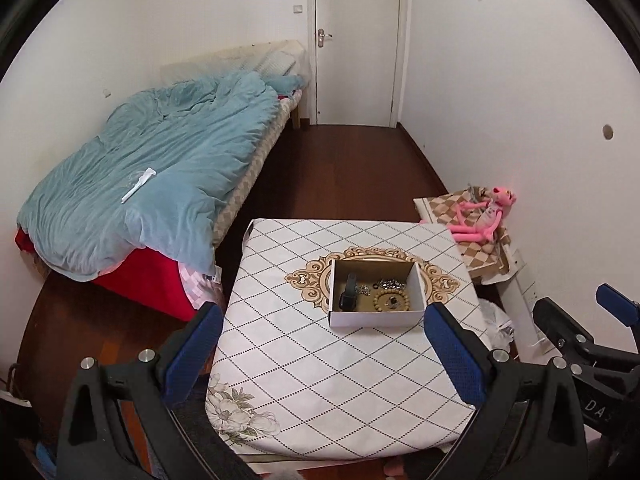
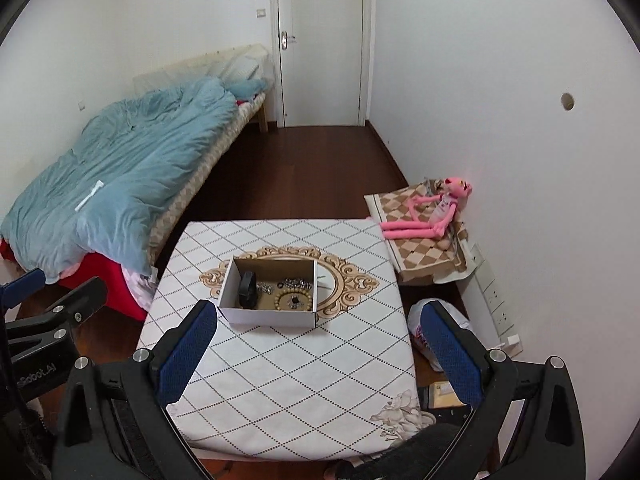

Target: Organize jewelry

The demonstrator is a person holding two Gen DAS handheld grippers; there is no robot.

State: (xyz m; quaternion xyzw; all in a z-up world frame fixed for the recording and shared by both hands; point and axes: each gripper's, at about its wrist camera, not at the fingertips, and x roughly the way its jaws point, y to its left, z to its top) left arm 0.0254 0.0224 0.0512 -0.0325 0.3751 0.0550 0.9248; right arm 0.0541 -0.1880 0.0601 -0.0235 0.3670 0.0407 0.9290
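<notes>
A white cardboard box (image 1: 376,318) sits in the middle of the small table (image 1: 304,380); it also shows in the right wrist view (image 2: 268,318). Inside lie a black watch (image 1: 348,292), a wooden bead bracelet (image 1: 392,301), a silver chain (image 1: 389,283) and a small sparkly piece (image 1: 363,289). The same watch (image 2: 247,289), bead bracelet (image 2: 293,301) and chain (image 2: 297,282) show in the right wrist view. My left gripper (image 1: 320,348) is open and empty, held above the table's near side. My right gripper (image 2: 320,346) is open and empty, to the right of the left one.
A bed with a blue duvet (image 1: 160,168) stands to the left. A pink plush toy (image 2: 432,212) lies on a checked cushion by the right wall. A plastic bag (image 2: 436,332) lies on the floor right of the table. A white door (image 1: 356,40) is at the back.
</notes>
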